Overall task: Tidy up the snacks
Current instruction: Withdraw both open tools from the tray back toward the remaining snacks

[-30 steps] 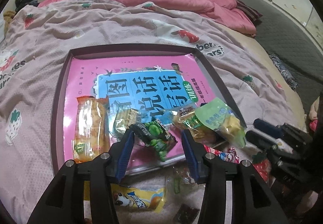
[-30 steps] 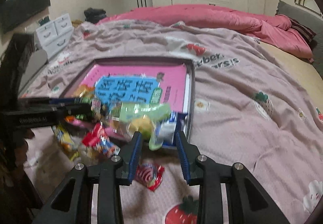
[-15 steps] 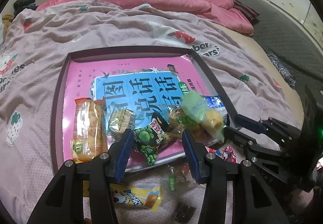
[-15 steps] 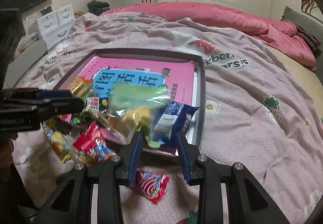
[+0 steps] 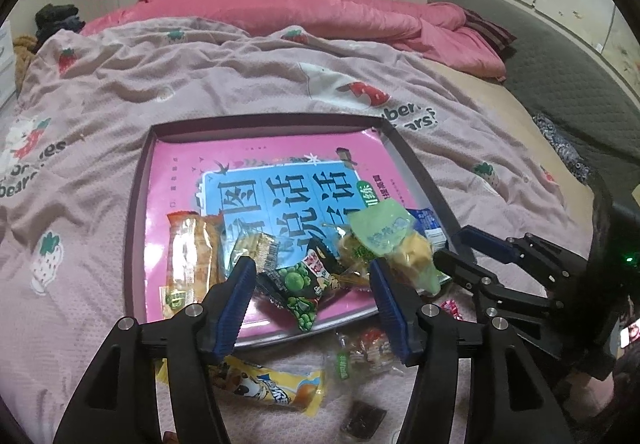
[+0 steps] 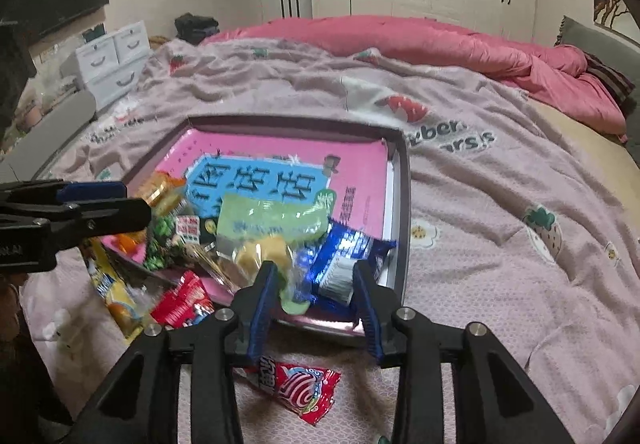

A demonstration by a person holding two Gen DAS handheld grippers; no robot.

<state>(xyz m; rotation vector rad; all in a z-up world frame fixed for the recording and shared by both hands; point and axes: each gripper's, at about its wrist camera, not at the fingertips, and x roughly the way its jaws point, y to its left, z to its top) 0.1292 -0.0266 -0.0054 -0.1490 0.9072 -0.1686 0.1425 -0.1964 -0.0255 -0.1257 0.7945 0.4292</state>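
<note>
A dark-rimmed tray (image 5: 138, 228) with a pink and blue book in it lies on the bed. Several snacks sit on the book's near part: an orange packet (image 5: 192, 256), a gold packet (image 5: 256, 248) and a green pea packet (image 5: 304, 284). My left gripper (image 5: 312, 284) hangs over the tray's near edge. Its jaws are opening, and the pea packet lies loose between them. My right gripper (image 6: 313, 276) is at the tray's near right corner, its jaws also opening. A light green bag (image 6: 272, 228) and a blue packet (image 6: 344, 256) rest on the tray just ahead of its fingertips.
Loose snacks lie on the pink strawberry blanket (image 5: 120, 92) before the tray: a yellow packet (image 5: 260, 384), a clear pack (image 5: 360, 352), a small dark packet (image 5: 362, 414), a red packet (image 6: 182, 300) and a red swirl packet (image 6: 296, 390). A pink duvet (image 6: 400, 40) is bunched at the far end.
The right gripper carried the light green bag and the blue packet up over the tray's corner, and its jaws widened. The left jaws spread apart; the pea packet settled on the book.
</note>
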